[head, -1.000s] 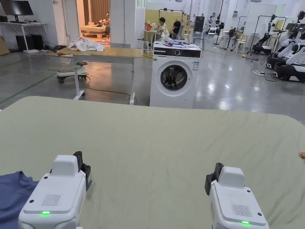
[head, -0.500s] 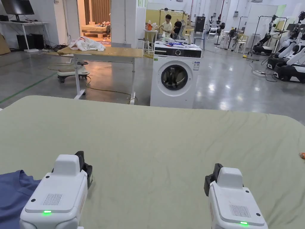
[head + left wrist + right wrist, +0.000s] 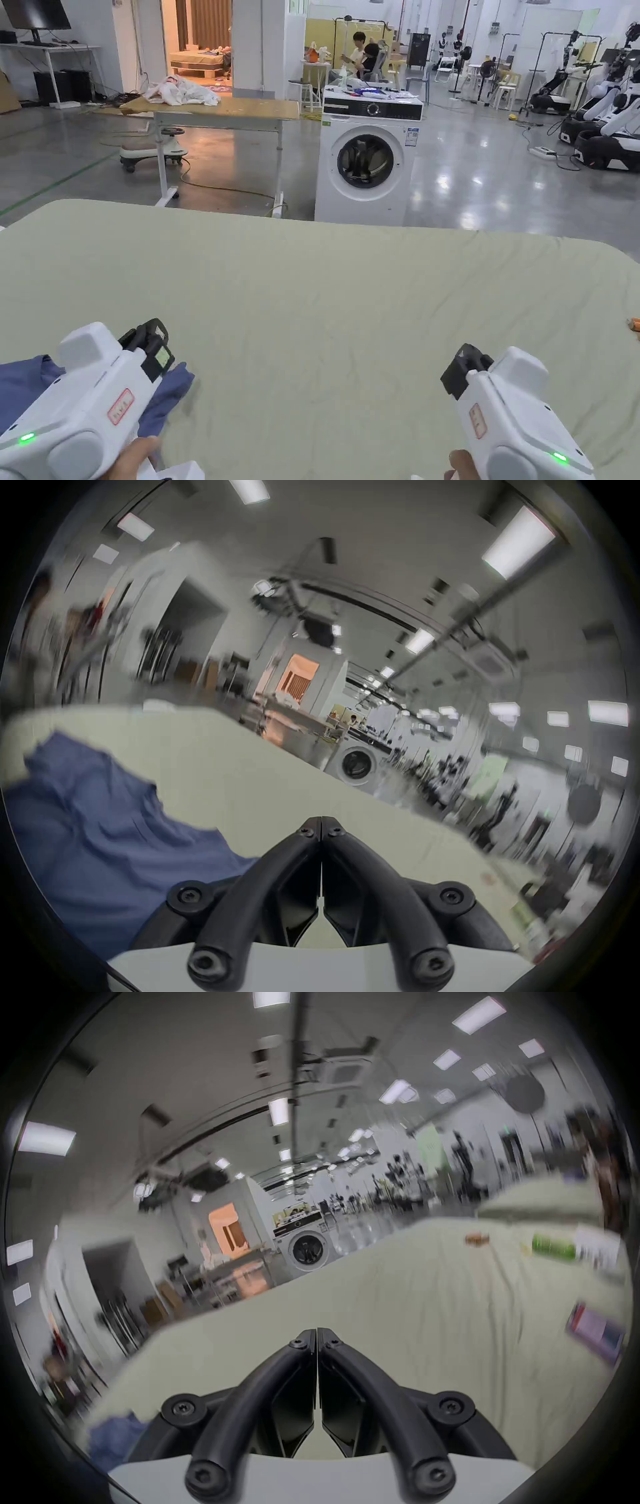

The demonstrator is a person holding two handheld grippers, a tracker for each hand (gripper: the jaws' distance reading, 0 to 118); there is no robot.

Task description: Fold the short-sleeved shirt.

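Standing beyond the table [image 3: 312,281]: washing machine [image 3: 367,159].

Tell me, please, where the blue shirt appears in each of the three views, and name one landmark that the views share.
Head view: the blue shirt lies at the lower left edge, on the green table cover, partly behind the left tongs.
Left gripper view: the shirt is in the lower left.
Right gripper view: a small blue patch at the bottom left.
Shared landmark: the white washing machine.
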